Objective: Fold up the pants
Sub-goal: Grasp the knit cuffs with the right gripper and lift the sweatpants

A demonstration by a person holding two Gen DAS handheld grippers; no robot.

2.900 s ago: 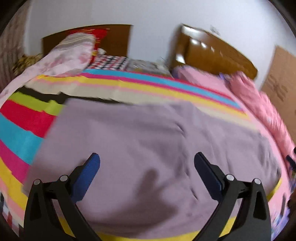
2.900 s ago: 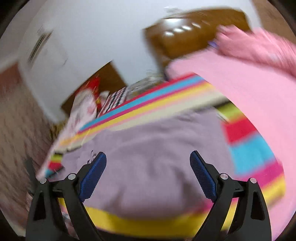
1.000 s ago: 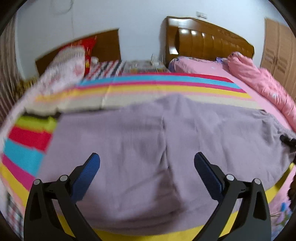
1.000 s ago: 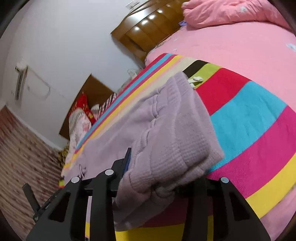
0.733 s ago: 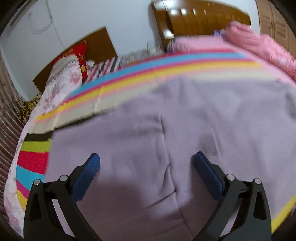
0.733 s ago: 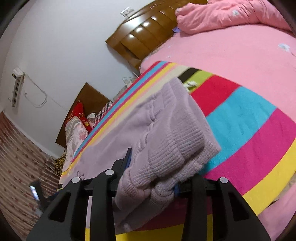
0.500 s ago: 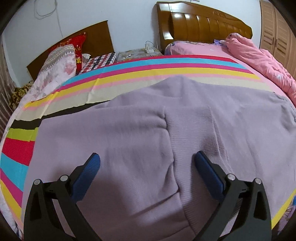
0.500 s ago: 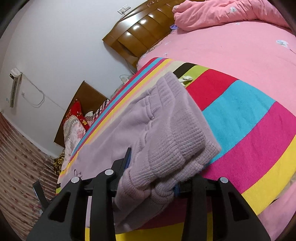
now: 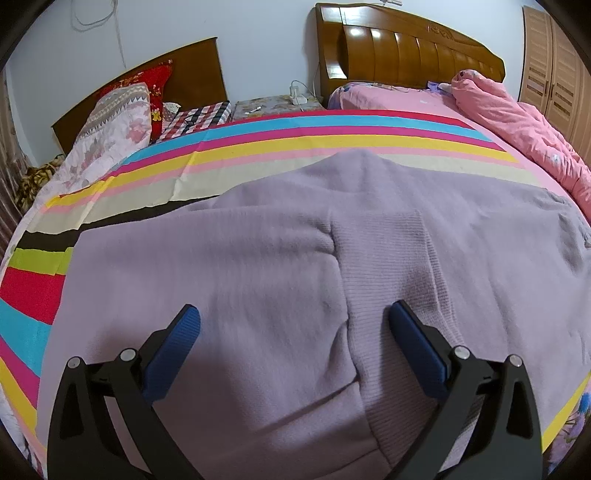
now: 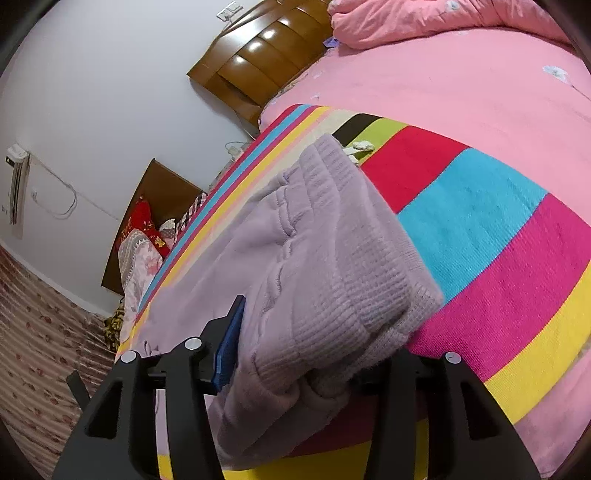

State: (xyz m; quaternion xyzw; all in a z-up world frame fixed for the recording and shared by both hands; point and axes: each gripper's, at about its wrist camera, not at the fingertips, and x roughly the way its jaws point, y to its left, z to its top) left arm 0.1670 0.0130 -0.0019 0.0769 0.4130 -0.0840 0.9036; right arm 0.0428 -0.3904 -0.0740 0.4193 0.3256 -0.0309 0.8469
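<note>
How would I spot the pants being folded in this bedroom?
Find the bed with the striped blanket. Spread across its near half lie the pants, one plain lilac knit garment. Everything around them is boldly striped, pink or patterned, so they stand out.

White walls (image 9: 258, 33), two wooden headboards (image 9: 406, 48), wardrobe (image 9: 554, 66) right.

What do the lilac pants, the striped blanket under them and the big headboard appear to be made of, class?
Pants: soft knit, probably fleece-like, with a ribbed waistband showing clear knit rows.
Striped blanket: fuzzy knitted or woven cloth; matte, fine-textured surface.
Headboard: glossy varnished wood, or wood-look; brown panels with bright reflections.
</note>
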